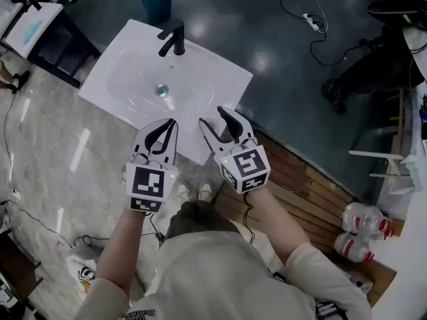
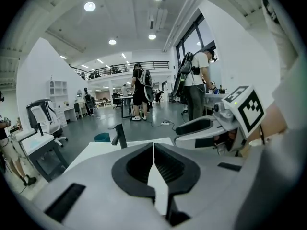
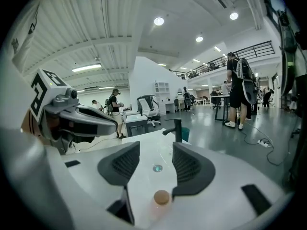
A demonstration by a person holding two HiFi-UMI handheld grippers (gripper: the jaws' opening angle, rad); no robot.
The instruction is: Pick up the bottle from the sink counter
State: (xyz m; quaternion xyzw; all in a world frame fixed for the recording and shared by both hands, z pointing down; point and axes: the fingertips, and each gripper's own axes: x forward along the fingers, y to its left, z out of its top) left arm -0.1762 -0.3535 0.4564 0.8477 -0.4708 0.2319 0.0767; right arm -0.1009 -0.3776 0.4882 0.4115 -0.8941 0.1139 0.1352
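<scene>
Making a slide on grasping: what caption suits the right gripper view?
Right gripper, jaws open around a brown-capped bottle at the white sink, black faucet behind.

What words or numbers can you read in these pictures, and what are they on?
No words or numbers can be read.
Marker cubes: only black-and-white square patterns, no letters.
Shirt print: blurred and cut off, unreadable.
Plastic bottles on the wooden floor: no label can be made out.
</scene>
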